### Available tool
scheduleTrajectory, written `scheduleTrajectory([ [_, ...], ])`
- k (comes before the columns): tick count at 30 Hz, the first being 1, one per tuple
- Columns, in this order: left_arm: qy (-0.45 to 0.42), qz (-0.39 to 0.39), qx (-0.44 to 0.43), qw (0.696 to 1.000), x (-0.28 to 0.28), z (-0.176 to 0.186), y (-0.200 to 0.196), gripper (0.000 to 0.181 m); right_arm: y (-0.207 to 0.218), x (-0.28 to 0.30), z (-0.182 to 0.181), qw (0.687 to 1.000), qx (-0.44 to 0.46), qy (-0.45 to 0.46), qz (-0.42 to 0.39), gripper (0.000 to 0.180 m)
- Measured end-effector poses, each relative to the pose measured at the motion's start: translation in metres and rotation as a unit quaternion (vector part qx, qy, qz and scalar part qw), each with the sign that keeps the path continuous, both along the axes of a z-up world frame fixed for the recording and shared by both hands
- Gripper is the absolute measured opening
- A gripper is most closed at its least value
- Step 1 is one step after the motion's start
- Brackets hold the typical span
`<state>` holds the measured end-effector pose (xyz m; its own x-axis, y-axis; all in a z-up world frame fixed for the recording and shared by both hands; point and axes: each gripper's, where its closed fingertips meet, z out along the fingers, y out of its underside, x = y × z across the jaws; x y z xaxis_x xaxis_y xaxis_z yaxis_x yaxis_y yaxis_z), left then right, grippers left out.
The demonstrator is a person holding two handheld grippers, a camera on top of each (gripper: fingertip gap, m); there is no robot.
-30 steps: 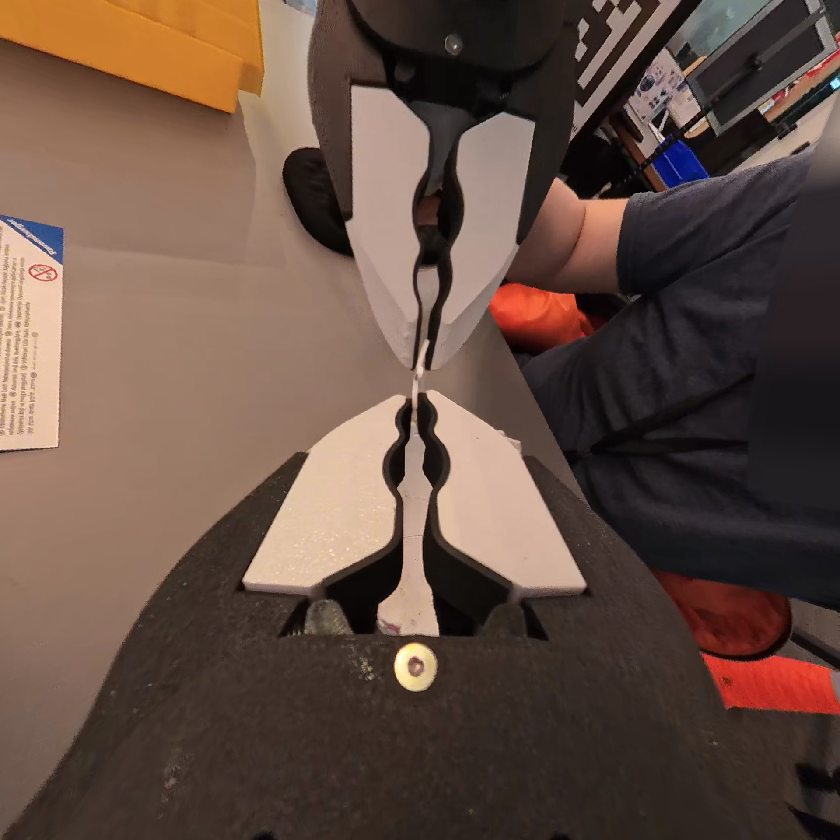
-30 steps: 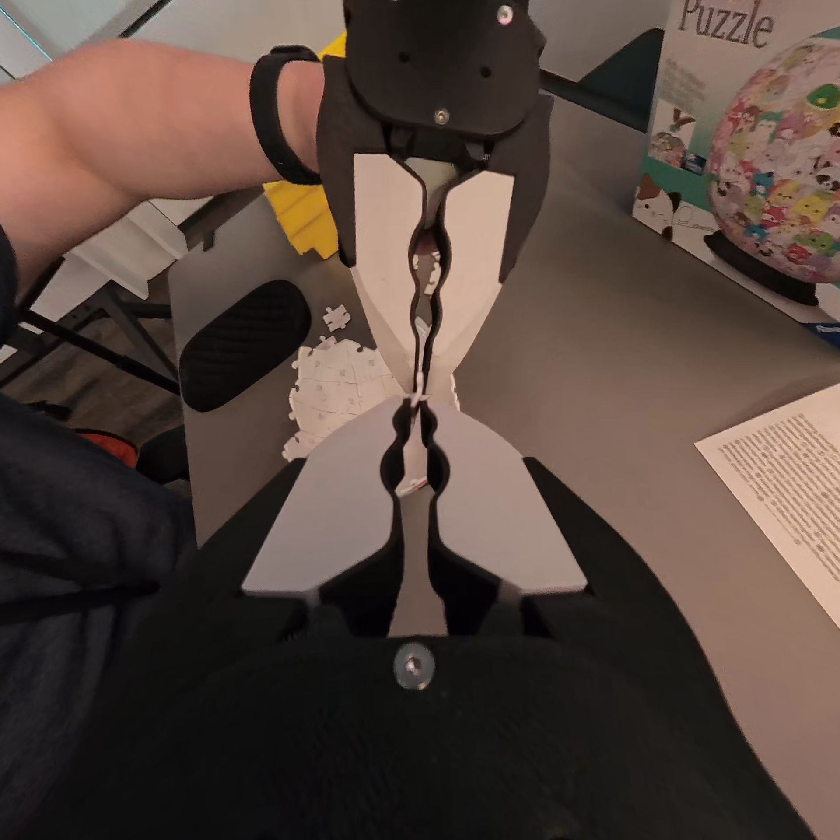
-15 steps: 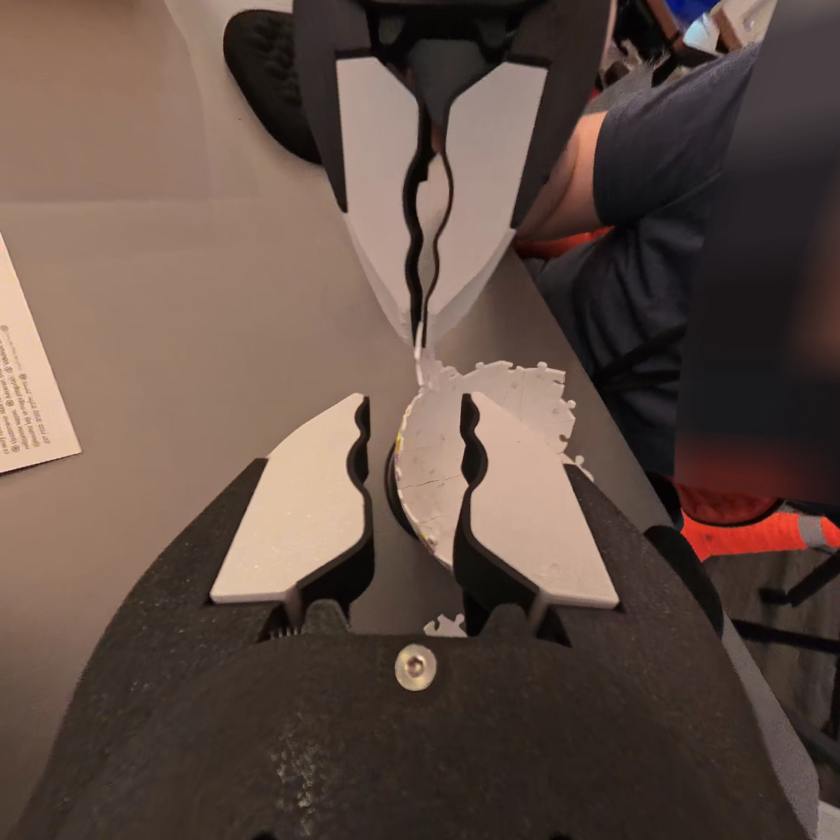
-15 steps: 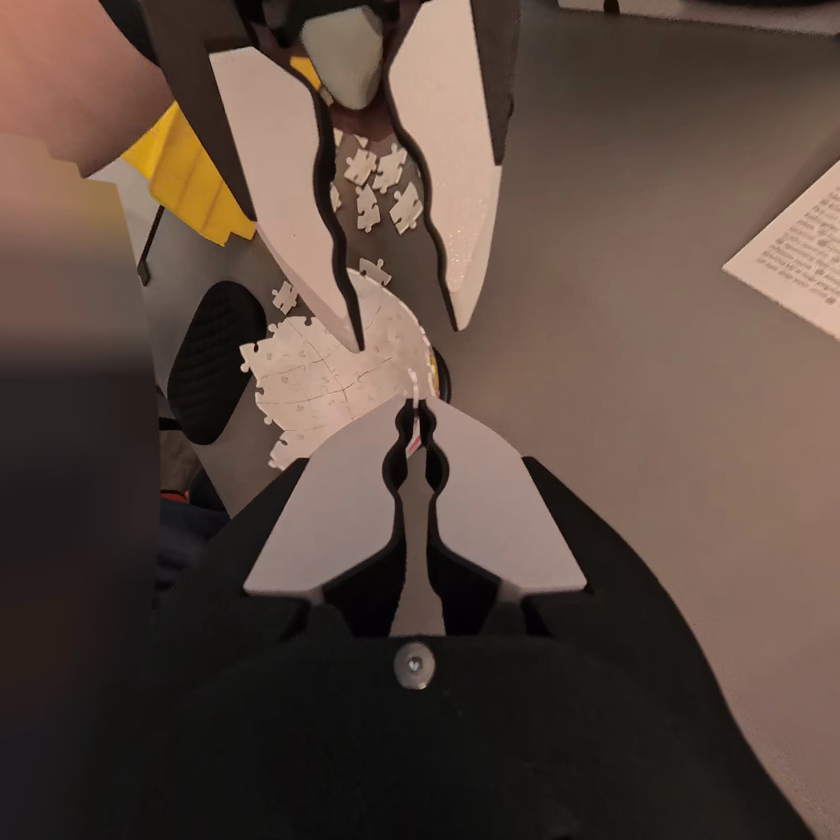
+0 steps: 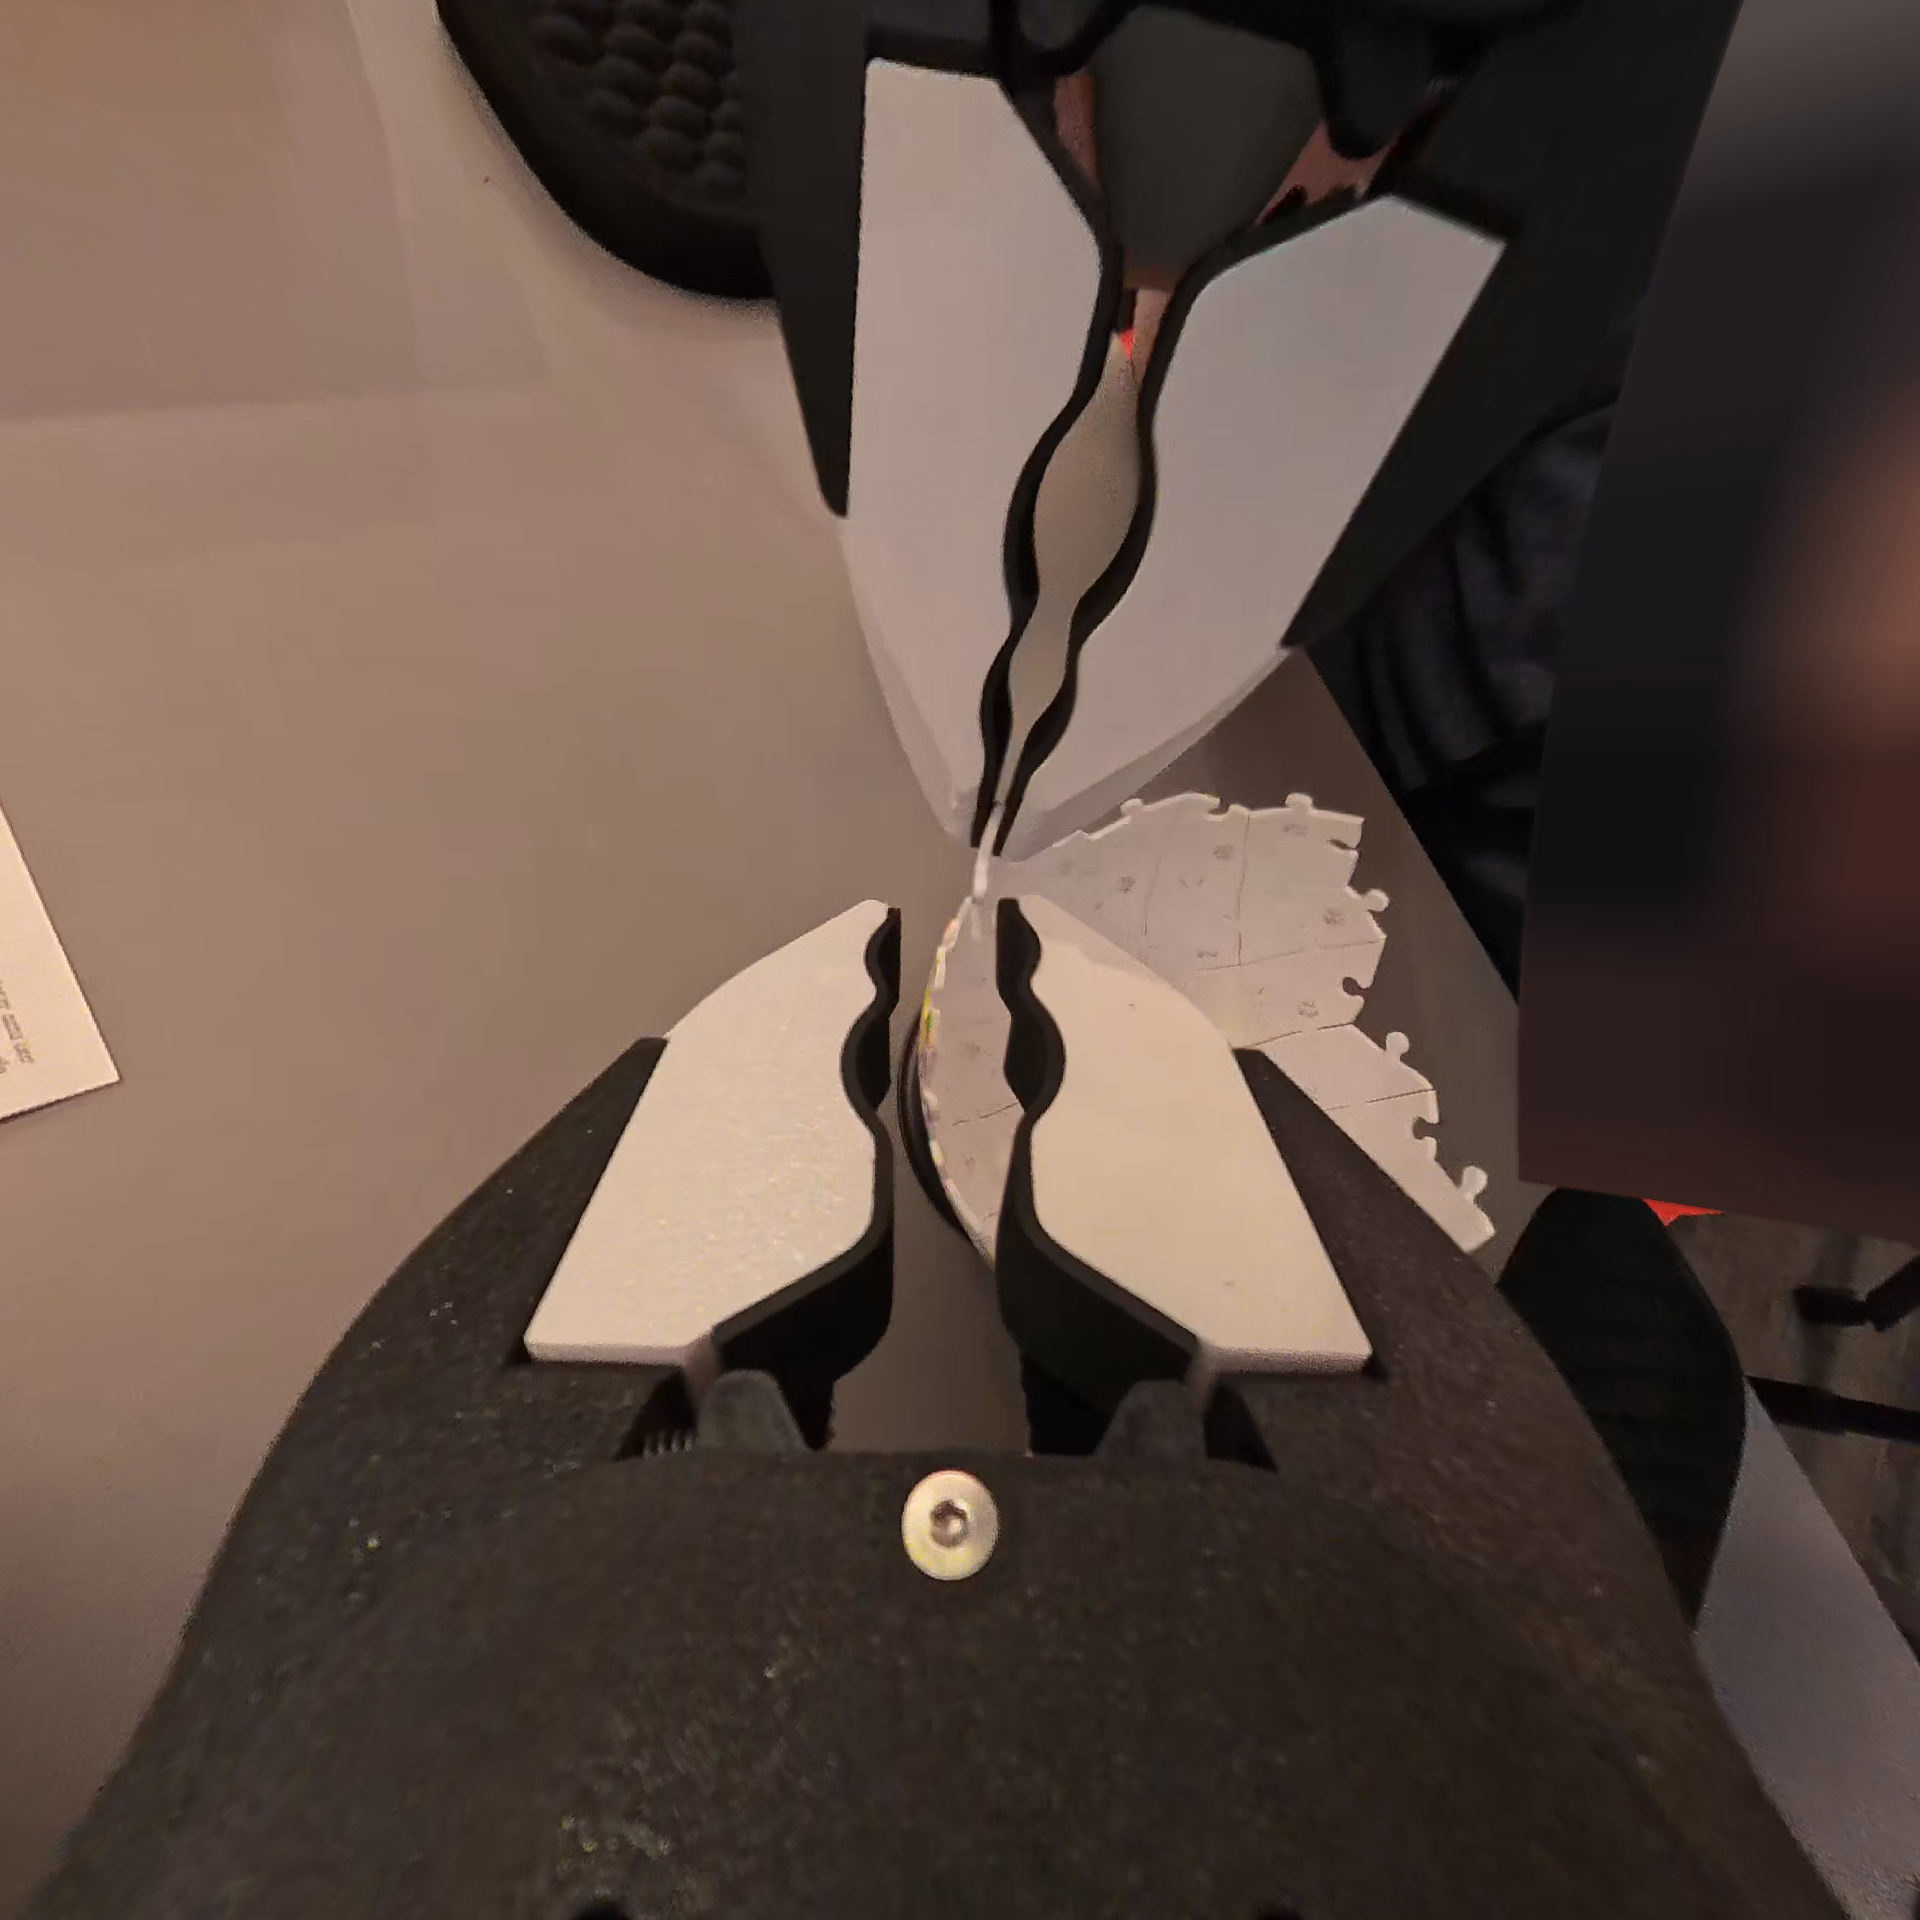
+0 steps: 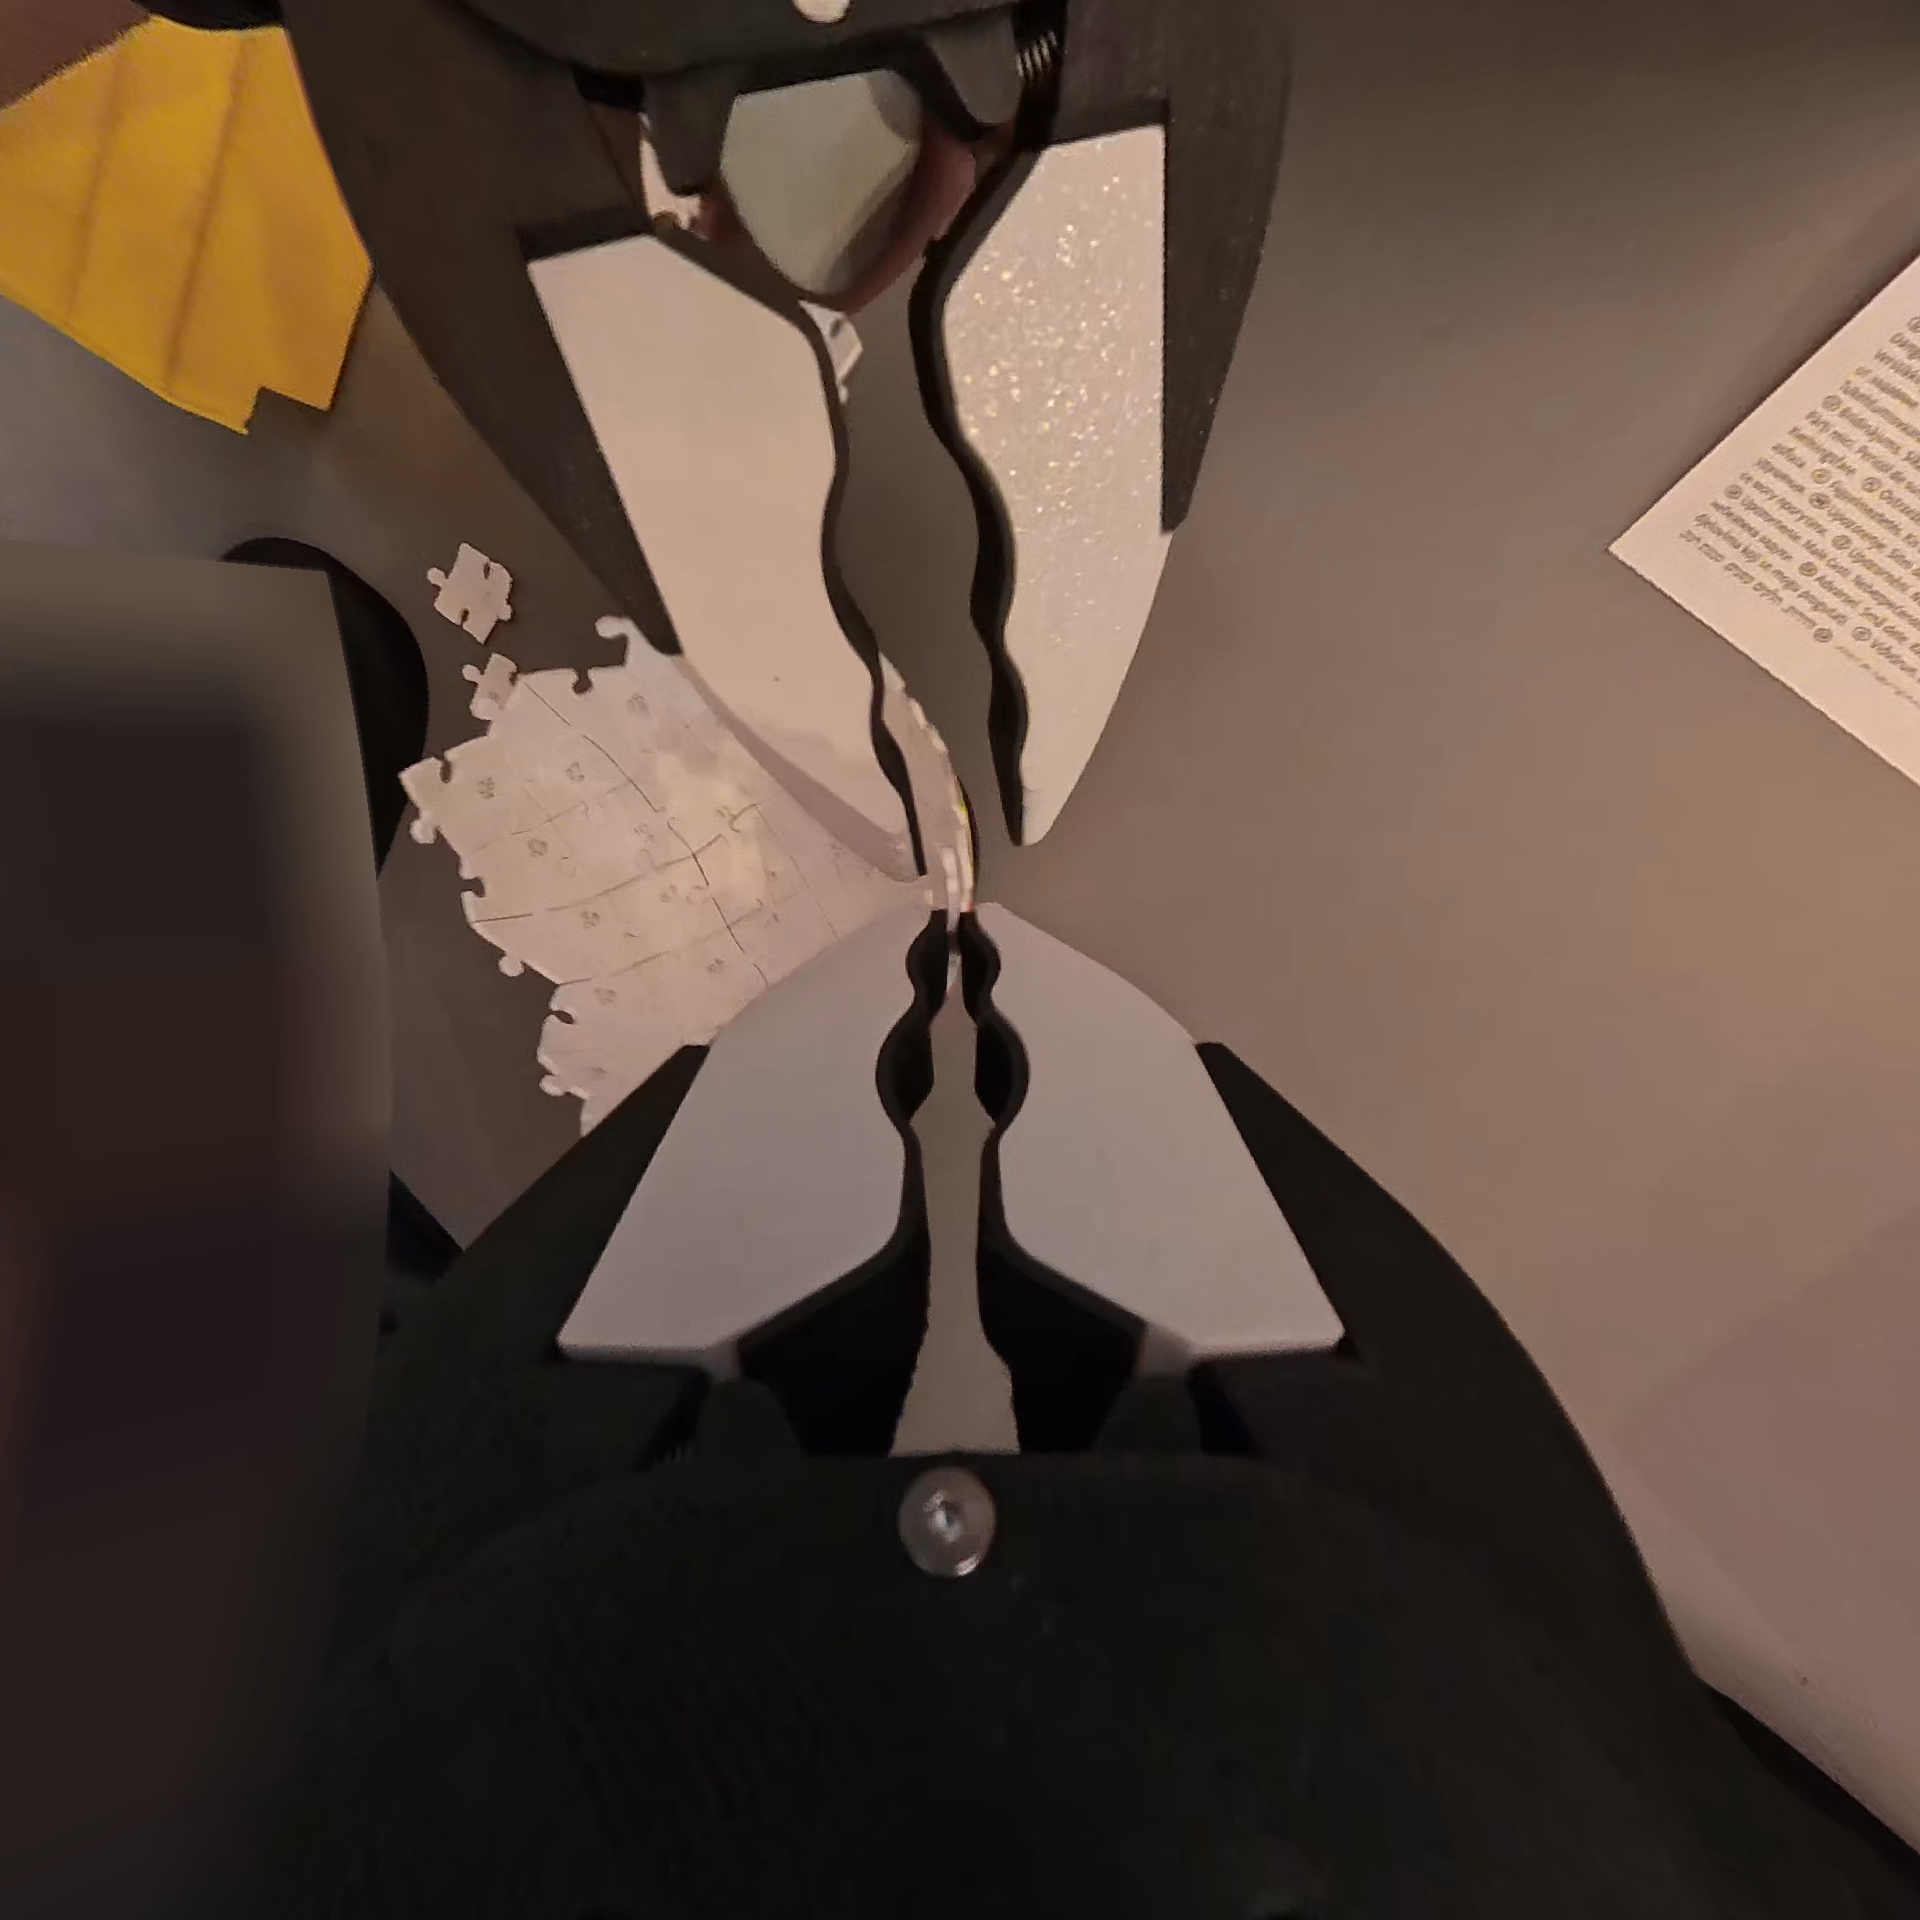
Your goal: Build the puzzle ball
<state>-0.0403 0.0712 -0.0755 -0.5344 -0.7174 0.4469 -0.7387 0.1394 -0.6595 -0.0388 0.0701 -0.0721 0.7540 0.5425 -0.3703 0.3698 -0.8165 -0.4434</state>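
Note:
The partly built puzzle ball is a curved white shell of joined pieces (image 5: 1226,935), lying on the grey table with its inside facing up; it also shows in the right wrist view (image 6: 623,862). My left gripper (image 5: 945,914) is open, with its jaws on either side of the shell's rim and not pressing it. It comes in from the top of the right wrist view (image 6: 966,847). My right gripper (image 6: 954,920) is shut on the rim of the shell, tip to tip with the left one. It hangs from the top of the left wrist view (image 5: 992,821).
Loose white puzzle pieces (image 6: 473,582) lie beyond the shell. A printed leaflet (image 6: 1787,540) lies on the table, also in the left wrist view (image 5: 42,997). A yellow envelope (image 6: 177,239) and a black oval pad (image 5: 644,135) are farther off. The table edge runs near the shell. The grippers are tip to tip, or close to it. The yellow envelope (image 6: 177,239) is about 35 cm from both grippers' fingertips.
My left gripper let go of the shell and opened; its jaws have since narrowed around the rim. Both grippers moved lower, closer to the table. The right gripper stayed shut.

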Motion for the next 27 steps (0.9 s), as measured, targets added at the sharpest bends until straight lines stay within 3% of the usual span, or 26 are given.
scheduleTrajectory([
  [13,-0.001,-0.011,-0.011,1.000,-0.002,-0.008,-0.009,0.002,0.002,0.001,-0.002,0.999,0.022,-0.010,0.021,0.003],
  [20,-0.015,0.009,-0.037,0.999,-0.004,0.000,-0.005,0.002,0.004,0.002,0.008,0.997,0.048,0.062,0.014,0.006],
  [27,-0.020,0.008,-0.046,0.999,-0.004,-0.001,-0.008,0.002,-0.006,-0.001,-0.005,0.997,0.008,0.079,0.023,0.004],
])
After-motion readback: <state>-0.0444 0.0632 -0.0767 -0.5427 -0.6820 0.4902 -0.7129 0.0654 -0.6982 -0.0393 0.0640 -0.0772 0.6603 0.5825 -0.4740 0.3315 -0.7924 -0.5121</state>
